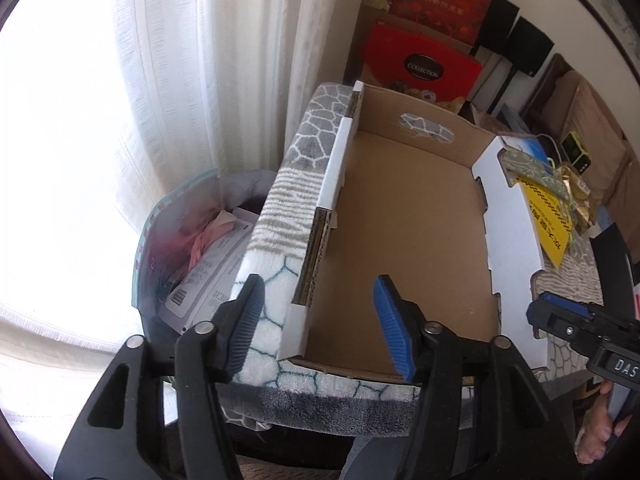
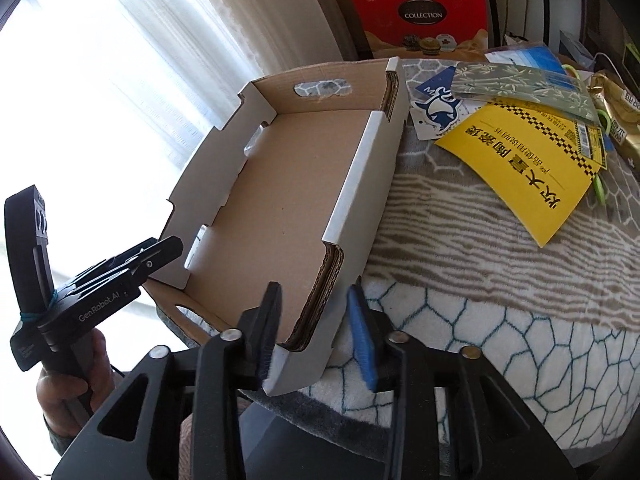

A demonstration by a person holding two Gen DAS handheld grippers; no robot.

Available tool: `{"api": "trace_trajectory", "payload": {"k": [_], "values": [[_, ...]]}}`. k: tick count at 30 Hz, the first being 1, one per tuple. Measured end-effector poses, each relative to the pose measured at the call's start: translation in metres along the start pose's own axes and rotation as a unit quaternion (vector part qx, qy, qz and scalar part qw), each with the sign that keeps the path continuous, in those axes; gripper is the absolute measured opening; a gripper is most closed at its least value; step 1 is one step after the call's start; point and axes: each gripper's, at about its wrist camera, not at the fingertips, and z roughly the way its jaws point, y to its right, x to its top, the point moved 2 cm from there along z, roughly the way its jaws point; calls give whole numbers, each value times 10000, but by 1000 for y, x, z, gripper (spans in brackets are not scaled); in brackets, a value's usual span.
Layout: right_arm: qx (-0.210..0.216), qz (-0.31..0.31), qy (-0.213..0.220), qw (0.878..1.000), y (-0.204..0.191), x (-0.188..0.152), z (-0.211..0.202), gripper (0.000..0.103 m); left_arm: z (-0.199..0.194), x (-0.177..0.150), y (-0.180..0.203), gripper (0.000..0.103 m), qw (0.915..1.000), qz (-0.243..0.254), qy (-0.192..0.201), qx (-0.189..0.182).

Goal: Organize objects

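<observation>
Jaws apart, cardboard tray (image 2: 288,184) on patterned blanket (image 2: 480,320), curtain (image 1: 180,80) behind.

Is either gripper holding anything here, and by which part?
Nothing is held. The left gripper and right gripper are both open, each straddling a near corner of the empty cardboard box.

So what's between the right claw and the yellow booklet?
Just bare patterned blanket, seen in the right wrist view. The right claw straddles the box wall; the yellow booklet lies beyond.

A home living room: sheer curtains (image 1: 168,80), patterned blanket (image 2: 500,320), red gift boxes (image 1: 420,60).
</observation>
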Motion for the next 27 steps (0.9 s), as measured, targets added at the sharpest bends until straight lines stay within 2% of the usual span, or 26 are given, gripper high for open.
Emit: {"api": "trace_trajectory", "payload": {"k": [3, 6, 8, 10, 11, 12, 14, 18, 23, 27], "values": [[-174, -68, 212, 9996, 8, -1, -19, 55, -15, 3, 1, 76, 9993, 49, 287, 222], [-277, -52, 373, 9989, 18, -6, -42, 59, -32, 9, 12, 78, 9983, 210, 517, 190], [-424, -28, 498, 9979, 29, -7, -56, 62, -40, 14, 23, 78, 9978, 347, 563, -58], [-521, 27, 588, 9969, 41, -9, -69, 66, -47, 18, 37, 90, 9966, 431, 582, -396], [-561, 61, 620, 9965, 46, -9, -74, 67, -50, 21, 43, 101, 9955, 456, 598, -585], [-611, 100, 659, 9959, 53, -9, -79, 69, -53, 24, 51, 103, 9939, 478, 618, -780], [-711, 179, 737, 9946, 66, -8, -89, 72, -54, 29, 67, 103, 9917, 559, 568, -1007], [-917, 330, 889, 9913, 90, -4, -109, 81, -55, 41, 98, 103, 9880, 801, 540, -1205], [-1121, 570, 1018, 9868, 122, 7, -132, 83, -48, 63, 138, 103, 9845, 1031, 372, -1368], [-1247, 713, 1070, 9838, 143, 23, -141, 84, -33, 84, 164, 103, 9805, 1075, 66, -1646]]}}
